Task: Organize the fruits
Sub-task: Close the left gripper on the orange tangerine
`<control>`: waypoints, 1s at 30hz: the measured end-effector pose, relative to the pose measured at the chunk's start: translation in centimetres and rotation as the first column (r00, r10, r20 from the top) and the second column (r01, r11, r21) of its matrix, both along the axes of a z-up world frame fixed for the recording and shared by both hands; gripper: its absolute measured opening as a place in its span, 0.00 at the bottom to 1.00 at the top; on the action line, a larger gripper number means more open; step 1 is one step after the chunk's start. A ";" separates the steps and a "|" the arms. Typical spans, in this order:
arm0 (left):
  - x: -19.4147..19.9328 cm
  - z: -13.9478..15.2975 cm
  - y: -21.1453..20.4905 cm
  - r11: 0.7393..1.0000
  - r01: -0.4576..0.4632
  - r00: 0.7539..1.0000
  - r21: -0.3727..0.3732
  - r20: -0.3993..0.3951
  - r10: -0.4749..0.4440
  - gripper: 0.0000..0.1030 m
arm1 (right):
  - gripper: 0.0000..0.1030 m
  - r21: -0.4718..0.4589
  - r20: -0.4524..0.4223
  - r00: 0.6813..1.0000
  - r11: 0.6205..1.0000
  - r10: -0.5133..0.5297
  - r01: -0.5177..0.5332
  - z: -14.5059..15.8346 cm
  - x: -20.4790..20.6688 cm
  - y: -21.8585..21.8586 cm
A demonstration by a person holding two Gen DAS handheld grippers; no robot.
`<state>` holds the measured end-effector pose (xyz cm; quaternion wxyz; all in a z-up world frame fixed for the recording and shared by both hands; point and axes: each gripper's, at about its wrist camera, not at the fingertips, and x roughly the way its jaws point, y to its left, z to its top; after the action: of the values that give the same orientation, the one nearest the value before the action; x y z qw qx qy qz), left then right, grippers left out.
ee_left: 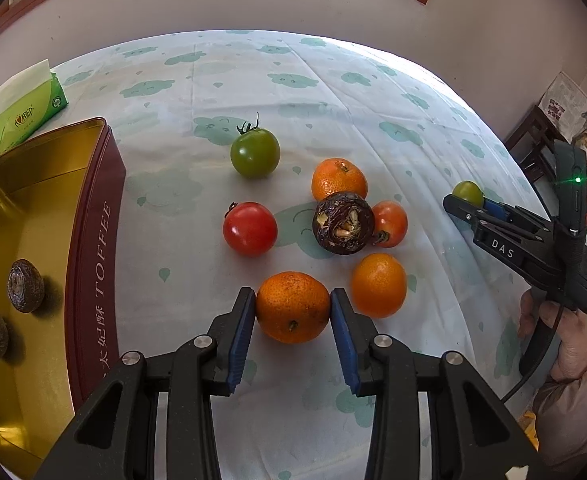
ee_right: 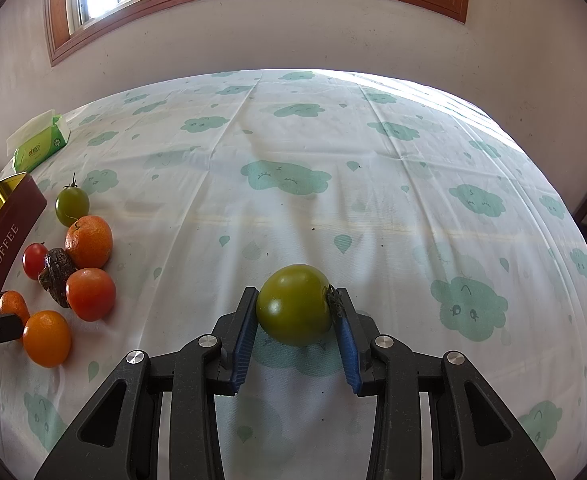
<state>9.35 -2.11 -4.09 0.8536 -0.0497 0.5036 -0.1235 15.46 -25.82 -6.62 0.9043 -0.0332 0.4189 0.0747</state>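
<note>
My left gripper point(ee_left: 292, 304) is shut on an orange tangerine point(ee_left: 292, 307) at the near edge of the fruit cluster. Beyond it lie another tangerine point(ee_left: 378, 285), a far tangerine point(ee_left: 339, 179), a dark brown shrivelled fruit point(ee_left: 343, 224), a red tomato point(ee_left: 250, 229), a second red tomato point(ee_left: 391, 223) and a green tomato point(ee_left: 255, 153). My right gripper point(ee_right: 295, 308) is shut on a green tomato point(ee_right: 294, 305) over the tablecloth, well right of the cluster. It also shows in the left wrist view point(ee_left: 463, 204).
An open gold and maroon TOFFEE tin point(ee_left: 93, 240) stands at the left with two brown fruits point(ee_left: 25, 287) inside. A green tissue pack point(ee_left: 25, 116) lies behind it. The table carries a cloud-print cloth point(ee_right: 373, 200), with a wall and window behind.
</note>
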 end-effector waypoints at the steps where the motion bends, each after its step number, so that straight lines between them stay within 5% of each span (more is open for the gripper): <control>1: 0.1 -0.1 0.0 1.000 -0.001 1.000 -0.003 -0.002 0.001 0.35 | 0.37 0.000 0.000 1.000 1.000 0.000 0.000 0.0 0.0 0.0; 19: -0.5 1.0 0.6 1.000 -0.019 1.000 0.017 -0.002 0.019 0.32 | 0.37 0.000 0.000 1.000 1.000 0.000 0.000 0.0 0.0 0.0; 30: -2.2 4.7 5.7 0.993 -0.112 0.992 0.043 0.057 0.109 0.32 | 0.37 0.000 0.000 1.000 1.000 -0.001 0.001 0.0 0.0 0.0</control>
<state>7.19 3.64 0.57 0.8735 -0.0545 0.4793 -0.0657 15.47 -25.83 -6.64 0.9043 -0.0333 0.4190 0.0744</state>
